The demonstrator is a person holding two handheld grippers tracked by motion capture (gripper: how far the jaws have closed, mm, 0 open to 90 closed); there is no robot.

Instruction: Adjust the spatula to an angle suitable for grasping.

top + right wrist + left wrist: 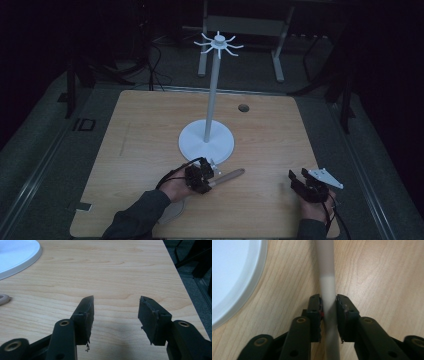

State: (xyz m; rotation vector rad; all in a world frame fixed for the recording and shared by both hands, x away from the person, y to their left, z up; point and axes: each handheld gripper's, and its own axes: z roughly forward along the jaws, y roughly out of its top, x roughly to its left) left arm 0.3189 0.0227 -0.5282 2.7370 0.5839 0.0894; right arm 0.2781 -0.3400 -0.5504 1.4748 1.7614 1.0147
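A slim utensil handle [227,176], pale near one end and tan toward the other, lies across the wooden table [150,130] in front of the white stand. My left gripper [206,176] is shut on the handle [329,290], which passes between both black jaws and runs away from the camera. The white stand has a round base [206,141], a tall pole and hook arms on top [218,44]. My right gripper [297,178] rests low at the table's front right, open, with bare wood between its jaws [115,312].
The stand's white base rim [239,285] lies close to the left of my left gripper, and its edge [20,255] is far left of the right one. The handle's tan tip [3,299] shows at left. A small dark grommet hole [243,107] sits near the table's back edge.
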